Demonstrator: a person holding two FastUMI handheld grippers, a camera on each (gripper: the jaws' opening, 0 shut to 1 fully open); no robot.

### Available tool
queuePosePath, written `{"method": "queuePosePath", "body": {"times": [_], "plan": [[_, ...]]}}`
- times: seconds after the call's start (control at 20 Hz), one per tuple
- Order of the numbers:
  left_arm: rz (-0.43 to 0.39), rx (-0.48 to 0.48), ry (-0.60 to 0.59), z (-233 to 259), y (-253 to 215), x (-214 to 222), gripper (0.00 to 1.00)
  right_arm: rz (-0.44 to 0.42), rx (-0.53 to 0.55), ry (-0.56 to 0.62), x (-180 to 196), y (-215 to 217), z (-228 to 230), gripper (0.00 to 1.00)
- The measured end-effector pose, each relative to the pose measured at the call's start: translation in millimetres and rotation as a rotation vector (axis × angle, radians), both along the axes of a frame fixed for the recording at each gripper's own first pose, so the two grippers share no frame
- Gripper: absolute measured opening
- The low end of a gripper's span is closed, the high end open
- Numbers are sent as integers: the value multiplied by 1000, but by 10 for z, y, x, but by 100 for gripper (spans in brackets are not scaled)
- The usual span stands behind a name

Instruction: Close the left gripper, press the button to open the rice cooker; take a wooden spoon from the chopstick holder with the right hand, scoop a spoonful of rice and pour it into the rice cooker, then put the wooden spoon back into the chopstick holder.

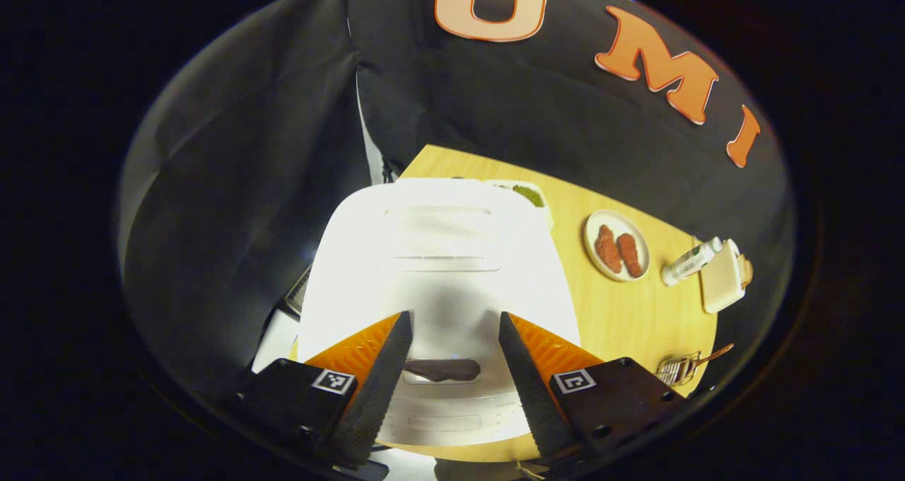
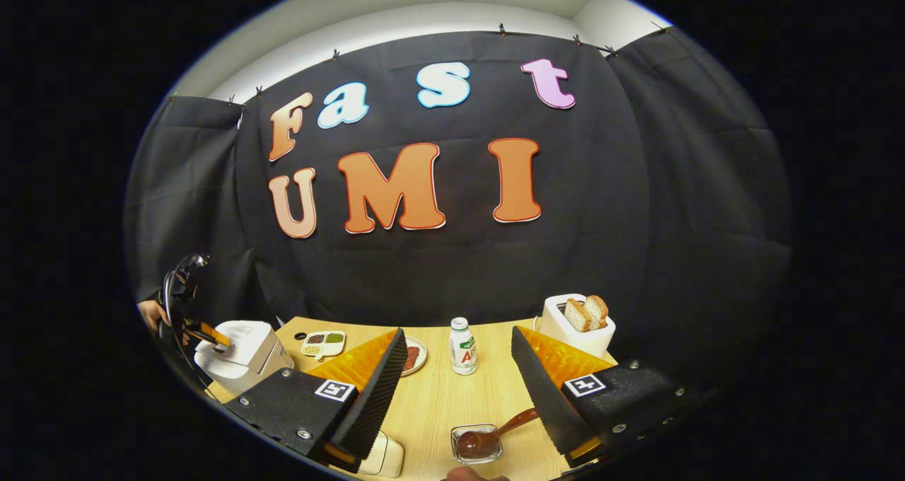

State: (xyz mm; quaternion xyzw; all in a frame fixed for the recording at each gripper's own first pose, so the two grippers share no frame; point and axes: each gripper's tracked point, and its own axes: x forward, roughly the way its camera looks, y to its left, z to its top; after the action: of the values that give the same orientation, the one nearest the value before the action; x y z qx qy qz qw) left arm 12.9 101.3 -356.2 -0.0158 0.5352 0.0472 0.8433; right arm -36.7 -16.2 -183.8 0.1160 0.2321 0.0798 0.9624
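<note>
Below the left gripper [image 1: 452, 354], jaws apart, sits the closed rice cooker [image 1: 438, 255]; the right gripper [image 2: 456, 389], jaws apart, hovers above the wooden spoon [image 2: 491, 435].

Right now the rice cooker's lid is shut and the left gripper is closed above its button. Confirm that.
Not quite. The rice cooker lid is shut, but the left gripper is open, its fingers spread either side of the dark button, as the left gripper view shows.

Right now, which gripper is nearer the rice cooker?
Left. The left gripper hangs directly over the rice cooker, fingers open on either side of its dark front button. The right gripper is farther along the table, with the rice cooker well off to its left.
</note>
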Motion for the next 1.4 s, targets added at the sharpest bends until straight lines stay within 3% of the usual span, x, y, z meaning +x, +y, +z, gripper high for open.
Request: {"method": "queuePosePath", "body": {"times": [0.1,0.3,0.5,0.65,0.8,1.1,1.4], "plan": [[-19,37,-4,-32,-51,5,83,14,4,8,-13,36,-27,92],[-1,1,-41,43,-86,46,83,26,-4,-1,14,61,-8,92],[-23,21,-191,347,-82,163,86,36,2,-14,125,71,-47,92],[-53,70,-334,875,-22,226,87,44,6,-38,199,170,54,92],[-78,71,-486,1433,-140,321,96,22,-10,-101,314,207,279,92],[-111,49,-825,2602,-361,266,96,0,-57,-265,459,436,971,92],[-161,54,-1013,3165,-694,65,96,34,-47,-383,426,736,1427,92]]}}
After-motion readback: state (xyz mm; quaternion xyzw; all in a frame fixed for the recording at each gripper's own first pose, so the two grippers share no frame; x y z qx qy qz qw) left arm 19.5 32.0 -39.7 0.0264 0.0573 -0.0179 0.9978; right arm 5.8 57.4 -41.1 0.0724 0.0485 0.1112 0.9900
